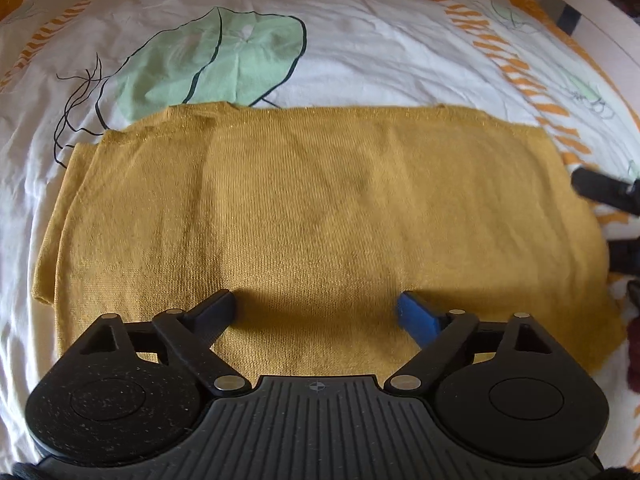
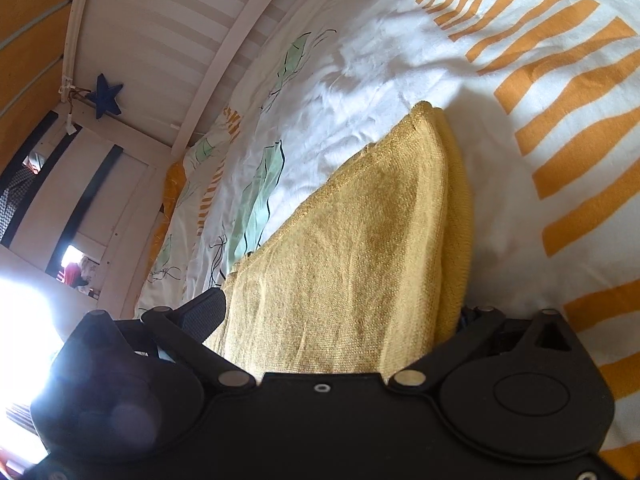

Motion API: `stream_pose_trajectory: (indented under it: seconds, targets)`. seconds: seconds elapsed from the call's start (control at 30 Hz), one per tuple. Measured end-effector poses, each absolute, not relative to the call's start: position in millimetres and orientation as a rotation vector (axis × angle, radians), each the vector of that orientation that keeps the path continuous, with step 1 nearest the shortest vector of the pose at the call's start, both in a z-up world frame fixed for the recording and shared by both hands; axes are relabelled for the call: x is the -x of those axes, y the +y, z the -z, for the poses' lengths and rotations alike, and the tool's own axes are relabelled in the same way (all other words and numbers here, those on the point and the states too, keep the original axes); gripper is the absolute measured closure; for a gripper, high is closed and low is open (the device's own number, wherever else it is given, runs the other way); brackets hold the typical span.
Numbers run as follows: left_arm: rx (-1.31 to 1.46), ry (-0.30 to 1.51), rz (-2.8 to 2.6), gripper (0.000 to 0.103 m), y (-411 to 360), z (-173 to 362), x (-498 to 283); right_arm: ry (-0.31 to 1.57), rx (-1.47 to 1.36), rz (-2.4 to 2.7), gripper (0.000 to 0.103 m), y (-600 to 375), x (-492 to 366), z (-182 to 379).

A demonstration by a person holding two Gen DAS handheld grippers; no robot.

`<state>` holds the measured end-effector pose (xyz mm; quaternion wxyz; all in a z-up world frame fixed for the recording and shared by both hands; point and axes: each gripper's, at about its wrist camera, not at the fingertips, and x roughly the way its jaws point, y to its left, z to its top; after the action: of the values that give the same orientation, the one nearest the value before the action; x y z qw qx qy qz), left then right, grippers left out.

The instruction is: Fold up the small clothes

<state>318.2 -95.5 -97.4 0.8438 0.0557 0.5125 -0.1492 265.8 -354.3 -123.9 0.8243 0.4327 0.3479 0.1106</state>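
Mustard knit garment [image 1: 320,208] lay flat on the bed sheet [image 1: 360,52], folded into a rough rectangle, with a narrower layer sticking out along its left edge in the left wrist view. Sheet was white with green leaf prints and orange dashed stripes. Left gripper [image 1: 316,310] hung over the near edge of the garment, jaws wide, nothing between them, only bare knit and their shadow underneath; whether the tips touched the cloth couldn't be told. One finger was black, the other had a blue pad [image 1: 418,316]. A dark bit of the right gripper [image 1: 604,190] showed at the garment's right edge in that view. Right wrist view: right gripper [image 2: 340,316] sat low at that edge, the folded garment [image 2: 360,248] running up between its fingers, two stacked layers visible at the far corner. Left finger [image 2: 204,312] was visible beside the cloth; the other finger was mostly hidden behind the fabric, so I couldn't tell if the jaws were pinching the cloth or just straddling it. Behind the bed were a white slatted frame [image 2: 224,56], a dark blue star [image 2: 105,96] hanging on it, and heavy window glare at lower left.
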Motion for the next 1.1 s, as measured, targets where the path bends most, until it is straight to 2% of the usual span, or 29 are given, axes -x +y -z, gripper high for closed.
stream_pose_trajectory:
  seconds: [0.2, 0.33, 0.37, 0.57, 0.67, 0.77, 0.83, 0.87, 0.97, 1.0, 1.1]
  targets:
    - [-0.129, 1.064, 0.319, 0.007, -99.1, 101.9, -318.1, 0.747, -0.897, -0.228, 0.000, -351.5, -268.5, 123.4]
    - [-0.072, 1.072, 0.348, 0.011, -85.9, 93.4, -318.9, 0.750, -0.891, -0.252, 0.000, -353.1, -267.2, 123.5]
    - [-0.051, 1.073, 0.350, 0.016, -79.6, 89.4, -319.7, 0.750, -0.893, -0.258, 0.000, -353.7, -266.8, 123.9]
    - [0.037, 1.051, 0.287, 0.016, -27.0, 64.2, -323.0, 0.759, -0.876, -0.289, 0.000, -353.3, -266.5, 123.8]
    - [0.059, 1.027, 0.252, 0.016, 0.6, 53.5, -323.8, 0.767, -0.860, -0.287, 0.006, -352.4, -266.2, 123.3]
    - [0.063, 0.991, 0.217, 0.016, 21.6, 47.5, -326.6, 0.778, -0.866, -0.271, 0.020, -353.0, -264.9, 124.1]
    - [0.069, 0.980, 0.197, 0.016, 32.1, 47.5, -329.6, 0.782, -0.873, -0.244, 0.035, -354.0, -262.1, 125.1]
    - [0.074, 0.986, 0.192, 0.016, 36.4, 48.7, -332.0, 0.786, -0.870, -0.224, 0.040, -353.9, -260.4, 124.7]
    - [0.072, 1.013, 0.219, 0.016, 44.1, 51.7, -335.6, 0.799, -0.856, -0.182, 0.063, -352.7, -255.8, 120.9]
    - [0.063, 1.018, 0.234, 0.016, 46.6, 51.9, -336.0, 0.807, -0.836, -0.166, 0.076, -350.7, -254.9, 118.7]
    - [0.043, 1.017, 0.255, 0.016, 52.6, 51.2, -336.7, 0.829, -0.750, -0.100, 0.078, -338.7, -254.2, 105.8]
